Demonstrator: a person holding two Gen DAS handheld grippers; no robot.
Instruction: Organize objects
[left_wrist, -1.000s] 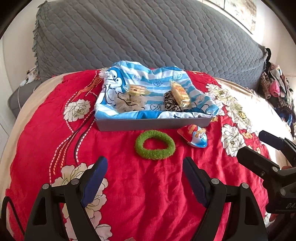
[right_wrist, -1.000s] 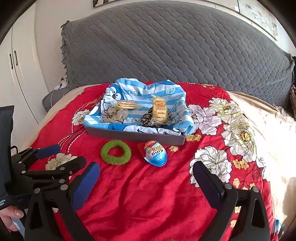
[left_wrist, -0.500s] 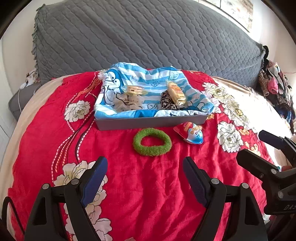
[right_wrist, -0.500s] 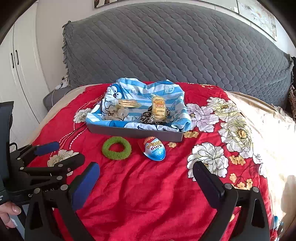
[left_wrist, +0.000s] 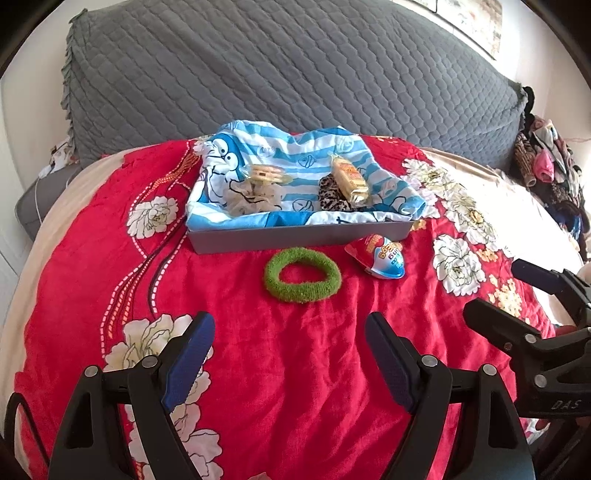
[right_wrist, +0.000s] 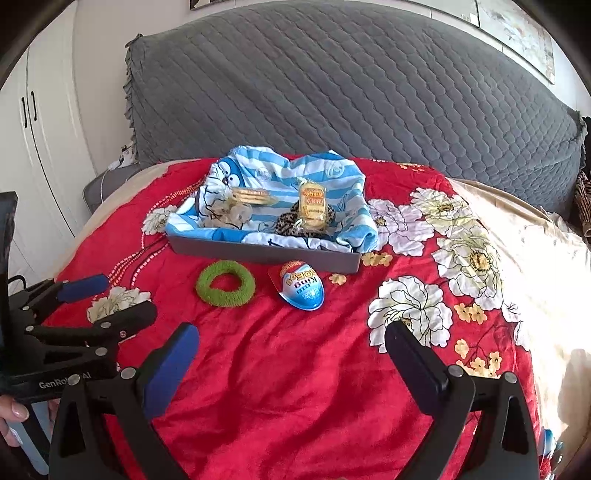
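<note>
A grey tray (left_wrist: 295, 238) (right_wrist: 258, 253) lined with a blue striped cloth sits on the red floral blanket. It holds two wrapped snacks (left_wrist: 349, 179) (left_wrist: 264, 173), a leopard scrunchie (left_wrist: 330, 199) and a beige scrunchie (left_wrist: 249, 199). In front of the tray lie a green scrunchie (left_wrist: 302, 275) (right_wrist: 226, 283) and a chocolate egg (left_wrist: 380, 256) (right_wrist: 302, 290). My left gripper (left_wrist: 290, 354) (right_wrist: 90, 299) is open and empty, short of the green scrunchie. My right gripper (right_wrist: 291, 358) (left_wrist: 495, 295) is open and empty, short of the egg.
A grey quilted headboard (left_wrist: 295, 81) stands behind the tray. A pile of clothes (left_wrist: 546, 166) lies at the far right. White wardrobe doors (right_wrist: 33, 147) stand at the left. The blanket's right side is cream (right_wrist: 535, 258).
Both grippers have drawn back and risen a little, so the tray, scrunchie and egg sit slightly farther away. Both stay open.
</note>
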